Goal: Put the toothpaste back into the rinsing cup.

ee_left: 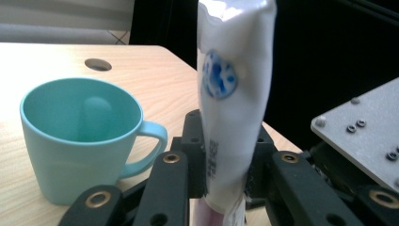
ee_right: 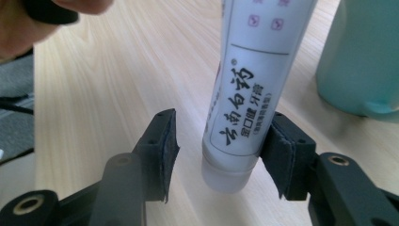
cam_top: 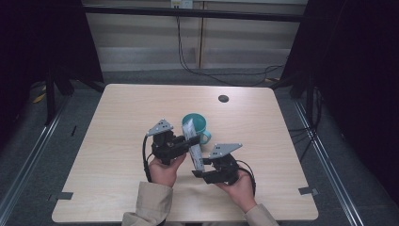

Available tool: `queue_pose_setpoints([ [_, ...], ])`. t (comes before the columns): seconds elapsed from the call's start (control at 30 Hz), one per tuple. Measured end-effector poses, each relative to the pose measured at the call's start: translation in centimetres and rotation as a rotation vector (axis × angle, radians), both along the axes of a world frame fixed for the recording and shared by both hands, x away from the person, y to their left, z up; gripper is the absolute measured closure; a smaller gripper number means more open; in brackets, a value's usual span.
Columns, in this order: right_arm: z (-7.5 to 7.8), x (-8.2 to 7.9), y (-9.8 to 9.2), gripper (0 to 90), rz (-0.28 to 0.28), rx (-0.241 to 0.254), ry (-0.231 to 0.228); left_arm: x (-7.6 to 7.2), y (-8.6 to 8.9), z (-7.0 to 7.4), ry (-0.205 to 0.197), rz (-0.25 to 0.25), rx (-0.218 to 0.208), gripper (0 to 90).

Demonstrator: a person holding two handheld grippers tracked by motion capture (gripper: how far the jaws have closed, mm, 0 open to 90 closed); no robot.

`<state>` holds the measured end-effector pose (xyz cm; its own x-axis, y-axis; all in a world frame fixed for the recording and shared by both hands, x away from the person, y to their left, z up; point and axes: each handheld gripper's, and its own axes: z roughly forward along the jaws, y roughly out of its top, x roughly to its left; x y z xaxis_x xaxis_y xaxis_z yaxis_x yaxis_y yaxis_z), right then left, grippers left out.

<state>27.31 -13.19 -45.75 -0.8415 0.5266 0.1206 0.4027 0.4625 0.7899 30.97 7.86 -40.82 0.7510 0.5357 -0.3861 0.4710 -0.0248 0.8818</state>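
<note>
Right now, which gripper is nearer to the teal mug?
Left. The left gripper holds the toothpaste tube beside the mug; the right gripper sits lower, open around the tube's cap end.

White tube upright between the black fingers of the left gripper, clamped tight, blue round mark near its top. Teal mug just left of it on the pale wooden worktop, handle turned toward the tube. Dark round hole farther back. Grey screwed plate at right.
</note>
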Motion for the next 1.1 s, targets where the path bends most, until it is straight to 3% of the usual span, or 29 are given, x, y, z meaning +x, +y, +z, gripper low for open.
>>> queue_pose_setpoints([
  [0.17, -0.1, -0.2, 0.3, 47.1, 0.004, 0.026, 0.011, 0.1, -0.2, 0.0, 0.001, 0.000, -0.010, 76.0],
  [0.33, -0.2, -0.4, -0.2, 39.4, 0.004, 0.063, -0.007, 0.0, 0.1, 0.3, -0.015, -0.012, -0.023, 76.2],
  [0.37, -0.4, -0.4, -0.6, 30.4, -0.019, 0.033, -0.017, 0.0, 0.3, 0.5, -0.022, -0.009, -0.015, 76.2],
  [0.63, -2.7, -0.4, -4.1, 15.3, -0.132, -0.064, -0.013, 0.7, 2.2, 2.4, -0.059, 0.024, 0.007, 76.2],
  [0.77, -3.5, -0.6, -5.2, 14.7, -0.179, -0.104, -0.039, 1.0, 2.6, 3.2, -0.076, 0.043, 0.015, 76.1],
  [0.87, -3.8, -0.7, -5.5, 14.8, -0.191, -0.177, -0.054, 1.4, 2.7, 3.8, -0.085, 0.054, 0.025, 76.1],
  [1.0, -4.2, -0.8, -5.9, 14.7, -0.192, -0.170, -0.056, 1.8, 3.0, 4.6, -0.099, 0.069, 0.032, 76.1],
  [1.1, -4.6, -0.8, -6.0, 14.7, -0.202, -0.193, -0.053, 2.2, 3.0, 5.1, -0.108, 0.074, 0.049, 76.1],
])
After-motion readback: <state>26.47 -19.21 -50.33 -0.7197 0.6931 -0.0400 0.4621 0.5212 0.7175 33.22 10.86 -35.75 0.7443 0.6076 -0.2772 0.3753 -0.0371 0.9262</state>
